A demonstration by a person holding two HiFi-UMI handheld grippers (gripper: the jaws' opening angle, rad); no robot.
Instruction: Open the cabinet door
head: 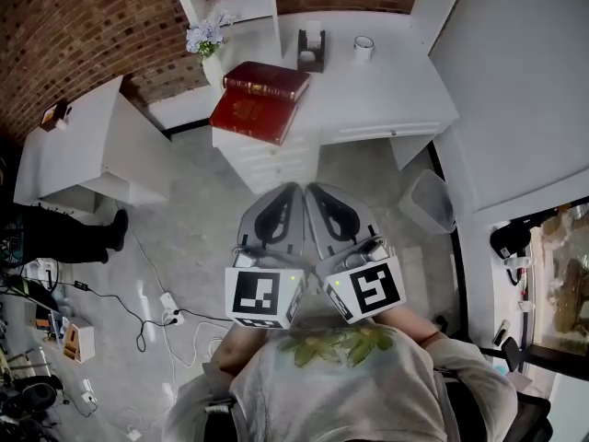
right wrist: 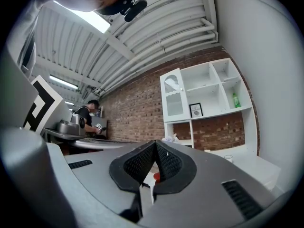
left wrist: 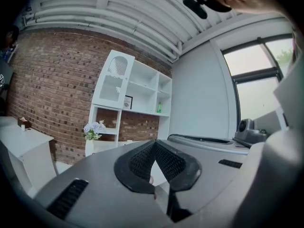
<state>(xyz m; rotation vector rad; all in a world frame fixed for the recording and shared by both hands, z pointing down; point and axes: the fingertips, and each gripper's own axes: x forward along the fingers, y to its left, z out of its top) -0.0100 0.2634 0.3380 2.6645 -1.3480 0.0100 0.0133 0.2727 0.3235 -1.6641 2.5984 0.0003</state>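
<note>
Brick wall [head: 74, 26] behind white cabinet [right wrist: 174, 97], desk [head: 386, 90]

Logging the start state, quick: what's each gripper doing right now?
Left gripper: closed, holding nothing.
Right gripper: closed, holding nothing.

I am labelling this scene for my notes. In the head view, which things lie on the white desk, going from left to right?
flowers → red books → black holder → white mug

In your head view's upper centre, two stacked dark red hardcover books [head: 260, 99] lie on the white desk [head: 386, 90]; pale purple flowers [head: 206, 35] upper left, white ceramic mug [head: 364, 48] right.
</note>
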